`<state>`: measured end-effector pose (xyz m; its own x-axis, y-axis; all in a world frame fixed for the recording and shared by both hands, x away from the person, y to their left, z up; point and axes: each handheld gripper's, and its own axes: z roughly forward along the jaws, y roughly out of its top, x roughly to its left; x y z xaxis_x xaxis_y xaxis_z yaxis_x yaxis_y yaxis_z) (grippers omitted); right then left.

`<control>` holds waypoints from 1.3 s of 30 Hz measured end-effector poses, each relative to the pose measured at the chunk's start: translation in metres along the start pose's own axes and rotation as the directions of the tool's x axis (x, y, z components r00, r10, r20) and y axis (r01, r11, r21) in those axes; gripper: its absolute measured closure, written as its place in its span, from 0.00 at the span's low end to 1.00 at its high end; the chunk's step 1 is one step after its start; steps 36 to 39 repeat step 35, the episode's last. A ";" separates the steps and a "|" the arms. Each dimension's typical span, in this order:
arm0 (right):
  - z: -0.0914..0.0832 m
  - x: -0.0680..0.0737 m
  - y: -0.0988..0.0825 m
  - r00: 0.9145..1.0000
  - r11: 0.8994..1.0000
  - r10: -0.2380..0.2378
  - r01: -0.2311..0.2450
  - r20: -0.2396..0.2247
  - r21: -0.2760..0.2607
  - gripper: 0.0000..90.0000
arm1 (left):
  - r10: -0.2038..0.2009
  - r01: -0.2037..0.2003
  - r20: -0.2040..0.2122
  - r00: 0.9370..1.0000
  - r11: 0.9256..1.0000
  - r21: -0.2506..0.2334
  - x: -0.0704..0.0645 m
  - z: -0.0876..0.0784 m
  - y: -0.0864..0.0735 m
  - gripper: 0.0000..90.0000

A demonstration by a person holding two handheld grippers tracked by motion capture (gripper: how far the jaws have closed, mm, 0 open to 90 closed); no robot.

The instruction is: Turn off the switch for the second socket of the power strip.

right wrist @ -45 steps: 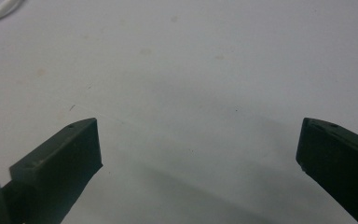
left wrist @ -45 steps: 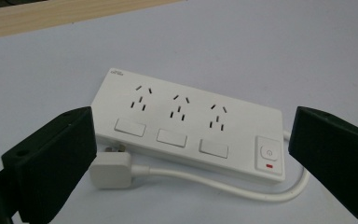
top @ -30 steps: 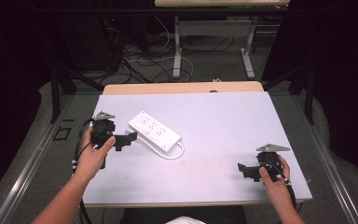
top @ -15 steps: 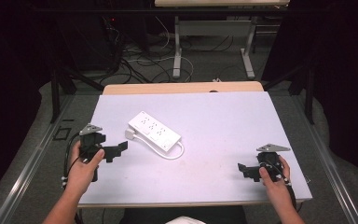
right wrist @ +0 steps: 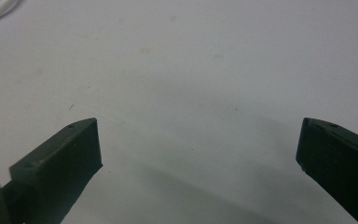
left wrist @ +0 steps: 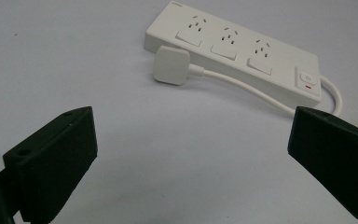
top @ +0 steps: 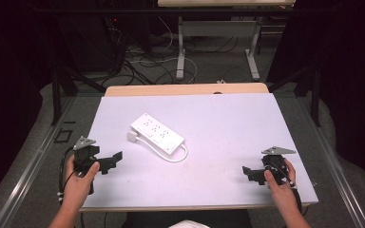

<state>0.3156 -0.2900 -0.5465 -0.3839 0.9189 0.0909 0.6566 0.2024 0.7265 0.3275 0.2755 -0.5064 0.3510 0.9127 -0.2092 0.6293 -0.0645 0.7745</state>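
Both grippers, left [top: 116, 158] and right [top: 248, 172], sit with jaws wide apart and empty, well away from the power strip [top: 158, 135] mid-table, and its loose plug [left wrist: 170, 65] could skid away if nudged sideways

In the high view, the left gripper [top: 109, 161] sits at the lower left of the frame, held by the left hand [top: 78, 183], whose forearm rises from the bottom edge. Its jaws point right and stand wide apart with nothing between them. The right gripper [top: 249, 173] sits at the lower right, held by the right hand [top: 280, 187]. Its jaws point left and also gape wide, gripping nothing.
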 end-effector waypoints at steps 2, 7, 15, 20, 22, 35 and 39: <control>0.000 0.000 0.000 1.000 1.000 0.002 -0.002 0.000 0.002 0.00 | -0.001 0.001 -0.008 1.000 1.000 -0.002 0.003 0.001 -0.004 0.02; 0.000 0.000 0.000 1.000 1.000 0.004 -0.004 -0.001 0.002 0.00 | -0.025 0.025 -0.001 1.000 1.000 -0.005 0.008 0.003 -0.013 0.02; 0.000 0.000 0.000 1.000 1.000 -0.003 0.003 -0.002 0.003 0.00 | -0.036 0.036 0.003 0.999 0.999 0.010 0.012 0.013 -0.028 0.02; 0.001 0.000 0.000 1.000 1.000 -0.002 0.002 -0.004 0.003 0.00 | -0.038 0.037 0.009 0.999 0.999 0.018 0.013 0.015 -0.032 0.02; 0.000 0.000 0.000 1.000 1.000 -0.002 0.002 -0.004 0.003 0.00 | -0.042 0.042 0.009 0.999 0.999 0.007 0.013 0.016 -0.033 0.02; 0.001 -0.002 -0.001 1.000 1.000 0.000 0.000 -0.004 0.007 0.00 | -0.022 0.022 -0.001 1.000 0.999 0.029 0.016 0.022 -0.038 0.02; 0.001 -0.002 -0.001 1.000 1.000 0.000 0.000 -0.004 0.007 0.00 | -0.022 0.022 -0.001 1.000 0.999 0.029 0.016 0.022 -0.038 0.02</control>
